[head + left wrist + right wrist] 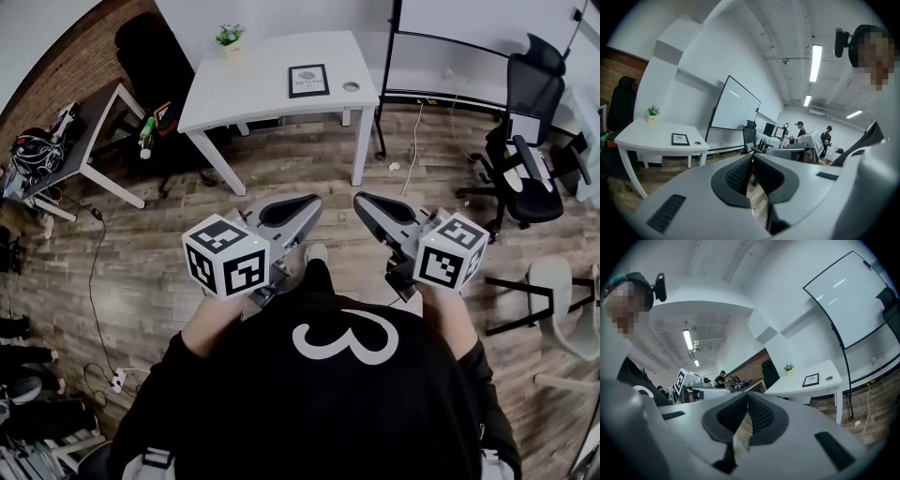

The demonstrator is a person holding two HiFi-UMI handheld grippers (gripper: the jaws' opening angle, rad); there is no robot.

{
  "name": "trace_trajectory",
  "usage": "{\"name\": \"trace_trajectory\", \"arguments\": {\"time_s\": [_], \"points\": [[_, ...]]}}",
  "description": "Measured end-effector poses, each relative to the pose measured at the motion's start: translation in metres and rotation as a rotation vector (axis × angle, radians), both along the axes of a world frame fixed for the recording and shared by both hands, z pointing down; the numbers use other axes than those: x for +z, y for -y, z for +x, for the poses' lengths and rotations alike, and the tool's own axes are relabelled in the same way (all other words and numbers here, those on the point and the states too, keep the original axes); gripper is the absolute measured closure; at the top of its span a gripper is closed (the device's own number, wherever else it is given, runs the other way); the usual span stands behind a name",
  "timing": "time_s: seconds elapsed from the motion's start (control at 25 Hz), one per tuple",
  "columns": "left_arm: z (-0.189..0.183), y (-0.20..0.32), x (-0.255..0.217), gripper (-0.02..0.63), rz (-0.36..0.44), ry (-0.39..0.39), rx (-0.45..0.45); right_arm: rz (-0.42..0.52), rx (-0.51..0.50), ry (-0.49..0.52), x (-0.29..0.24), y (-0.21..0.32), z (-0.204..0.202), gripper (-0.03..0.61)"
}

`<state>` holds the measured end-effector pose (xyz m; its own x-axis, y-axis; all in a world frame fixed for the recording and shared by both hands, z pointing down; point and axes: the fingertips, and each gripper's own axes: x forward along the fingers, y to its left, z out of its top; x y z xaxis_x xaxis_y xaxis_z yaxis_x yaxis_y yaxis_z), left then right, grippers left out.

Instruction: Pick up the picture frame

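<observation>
the left claw (309, 201) and right claw (364, 200) are both pressed together and empty, well apart from the picture frame (308, 81) lying flat on the white table (253, 89), so arriving unopened would likely shove the frame along instead of pinching it.

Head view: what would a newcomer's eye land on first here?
Two grippers fill the foreground: the left gripper and right gripper, both shut and empty, tips angled toward each other over the wood floor. Farther ahead, the black picture frame lies flat on the white table, a small potted plant at the table's far corner.
</observation>
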<state>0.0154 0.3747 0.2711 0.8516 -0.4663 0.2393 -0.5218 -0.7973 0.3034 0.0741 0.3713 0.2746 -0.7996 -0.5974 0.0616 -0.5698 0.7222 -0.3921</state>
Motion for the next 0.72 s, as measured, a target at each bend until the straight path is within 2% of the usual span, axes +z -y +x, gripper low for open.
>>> {"name": "trace_trajectory", "arguments": {"time_s": [0.12,0.36,0.72], "points": [[0.000,0.009,0.009,0.587,-0.007,-0.008,-0.003,-0.017,0.031,-0.012,0.011,0.011,0.004,0.554],[-0.001,0.033,0.021,0.587,-0.037,-0.026,-0.026,-0.040,0.005,-0.019,0.024,0.027,0.002,0.554],[-0.003,0.089,0.037,0.587,-0.076,-0.030,-0.018,-0.073,0.017,-0.020,0.038,0.084,0.000,0.554]]}}
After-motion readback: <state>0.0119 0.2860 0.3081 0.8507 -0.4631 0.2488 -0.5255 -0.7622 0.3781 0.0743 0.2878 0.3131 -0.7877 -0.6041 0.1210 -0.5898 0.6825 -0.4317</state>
